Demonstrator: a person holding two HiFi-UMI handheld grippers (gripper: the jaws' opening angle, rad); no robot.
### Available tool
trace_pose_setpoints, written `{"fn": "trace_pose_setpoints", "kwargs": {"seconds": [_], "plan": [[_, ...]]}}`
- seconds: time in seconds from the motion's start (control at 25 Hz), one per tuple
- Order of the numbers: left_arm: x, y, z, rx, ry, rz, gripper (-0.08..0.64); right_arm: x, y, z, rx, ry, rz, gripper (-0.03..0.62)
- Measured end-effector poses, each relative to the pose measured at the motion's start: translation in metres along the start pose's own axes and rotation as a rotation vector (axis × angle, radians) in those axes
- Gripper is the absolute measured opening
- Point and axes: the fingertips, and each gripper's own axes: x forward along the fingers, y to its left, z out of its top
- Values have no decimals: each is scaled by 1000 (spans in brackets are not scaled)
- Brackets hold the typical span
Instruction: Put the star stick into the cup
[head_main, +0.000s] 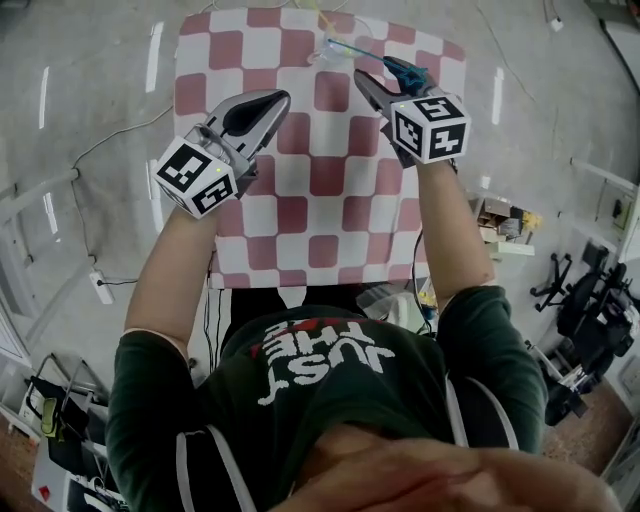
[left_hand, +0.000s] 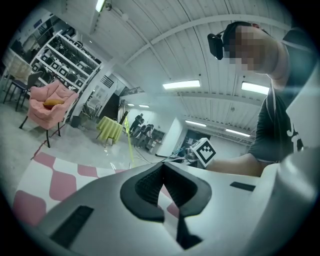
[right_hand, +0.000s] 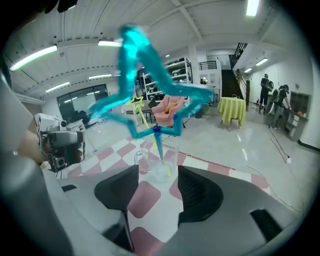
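Red-and-white checks cover the table (head_main: 330, 210) in the head view. The left gripper (head_main: 272, 103) hangs over the cloth's near-left part, pointing toward the far edge. The right gripper (head_main: 368, 82) is further out, close to a clear cup (head_main: 330, 55) that stands near the table's far edge. A blue star stick (head_main: 365, 53) leans out of the cup toward the right gripper, and its star head lies just beside that gripper's tip.

In the left gripper view, the 2 dark pads (left_hand: 145, 185) meet at their tips, so this gripper is clenched with nothing between them. Checked cloth shows below it.

In the right gripper view, the 2 jaws stand wide apart and grasp nothing, so the gripper is released. Beyond the gap between them the cup stands upright on the cloth, clear of both pads. The blue star stick has its lower end in the cup, and its large star rises blurred above the jaws, touching neither. A thinner yellow star stick (right_hand: 136, 102) stands in the same cup.
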Motion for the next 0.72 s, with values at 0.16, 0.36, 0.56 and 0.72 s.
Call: {"fn": "trace_pose_setpoints", "kwargs": {"seconds": [0.16, 0.36, 0.56, 0.72], "plan": [[-15, -10, 11, 4, -3, 4, 9, -15, 7, -12, 23, 34, -12, 253], [-38, -21, 29, 4, -5, 16, 9, -35, 21, -31, 86, 82, -4, 253], [-66, -31, 60, 22, -17, 5, 9, -60, 55, -16, 144, 46, 42, 250], [-103, -46, 85, 27, -11, -8, 9, -84, 95, 11, 173, -10, 79, 193]]}}
